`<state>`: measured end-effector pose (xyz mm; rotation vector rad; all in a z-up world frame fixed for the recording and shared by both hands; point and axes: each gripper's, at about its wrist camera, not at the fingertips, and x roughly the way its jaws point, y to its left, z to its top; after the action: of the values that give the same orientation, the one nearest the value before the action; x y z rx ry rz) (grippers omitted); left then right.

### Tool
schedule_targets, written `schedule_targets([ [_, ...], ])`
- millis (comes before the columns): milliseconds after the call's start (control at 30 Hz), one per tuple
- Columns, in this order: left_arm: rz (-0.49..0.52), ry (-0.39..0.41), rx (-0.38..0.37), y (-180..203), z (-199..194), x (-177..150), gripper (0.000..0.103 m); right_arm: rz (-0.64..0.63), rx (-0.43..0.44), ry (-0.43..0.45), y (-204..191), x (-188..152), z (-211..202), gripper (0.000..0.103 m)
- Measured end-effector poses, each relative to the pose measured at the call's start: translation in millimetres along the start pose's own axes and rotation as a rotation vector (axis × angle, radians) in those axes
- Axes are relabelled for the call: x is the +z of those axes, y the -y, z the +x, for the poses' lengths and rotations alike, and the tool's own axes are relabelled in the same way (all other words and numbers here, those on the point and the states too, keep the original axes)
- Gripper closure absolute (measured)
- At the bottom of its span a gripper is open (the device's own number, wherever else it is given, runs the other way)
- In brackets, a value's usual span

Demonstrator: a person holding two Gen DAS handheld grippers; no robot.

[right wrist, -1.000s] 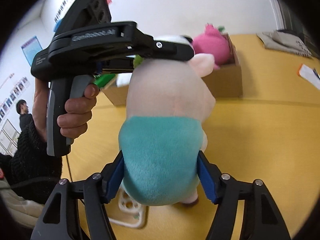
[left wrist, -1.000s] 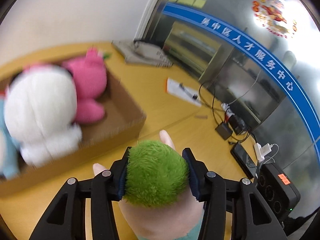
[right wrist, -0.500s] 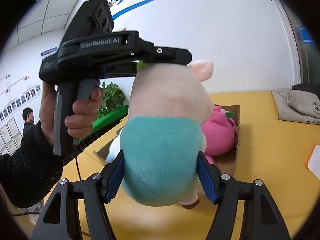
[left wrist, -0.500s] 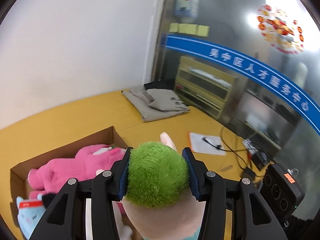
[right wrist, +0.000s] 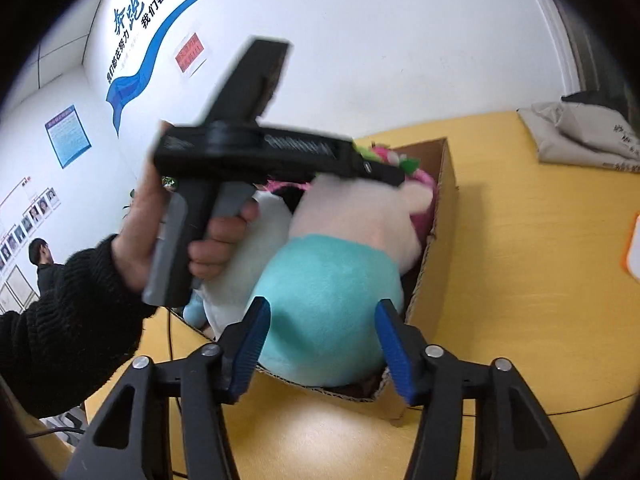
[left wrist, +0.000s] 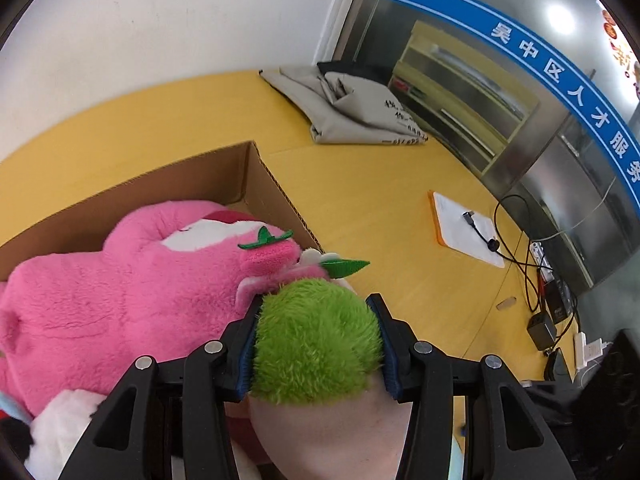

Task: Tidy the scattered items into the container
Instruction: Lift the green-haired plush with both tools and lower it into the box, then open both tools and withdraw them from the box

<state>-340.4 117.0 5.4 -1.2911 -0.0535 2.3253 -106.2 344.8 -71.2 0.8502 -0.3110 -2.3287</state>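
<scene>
The plush looks soft, light and squashy; its green tuft gives a firm hold. It hangs over the box, against the pink toy. Left gripper clamps the tuft; right gripper is closing, pads clear.

pig plush: pale pink, teal bottom, green hair
bear plush: bright pink
box: brown cardboard
table: yellow

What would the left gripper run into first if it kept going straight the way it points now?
Probably the pink plush in the cardboard box: the left gripper, clamped on the green-haired doll, already has it almost against that plush. Depth is unclear.
</scene>
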Motion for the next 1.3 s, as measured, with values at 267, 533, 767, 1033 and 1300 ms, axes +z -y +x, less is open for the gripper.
schedule_targets([
  [267, 0.019, -0.038, 0.014, 12.0, 1.1, 1.6, 0.043, -0.014, -0.11, -0.105, -15.9, 14.7, 38.0, 0.05],
  [533, 0.097, 0.108, 0.172, 28.9, -42.7, 9.6, 0.046, 0.003, -0.179, -0.153, -12.4, 1.0, 52.3, 0.05],
  [767, 0.111, 0.015, 0.344, 10.7, -4.5, 6.0, 0.047, 0.007, -0.196, -0.168, -13.5, 1.5, 53.6, 0.05],
  [1033, 0.122, -0.08, 0.494, 15.6, 14.1, 10.8, 0.047, 0.094, -0.222, -0.182, -19.2, 2.2, 41.3, 0.034],
  [1300, 0.098, 0.179, 0.398, 58.4, -120.3, -30.4, 0.031, 0.114, -0.253, -0.038, -57.7, -9.4, -36.1, 0.023],
])
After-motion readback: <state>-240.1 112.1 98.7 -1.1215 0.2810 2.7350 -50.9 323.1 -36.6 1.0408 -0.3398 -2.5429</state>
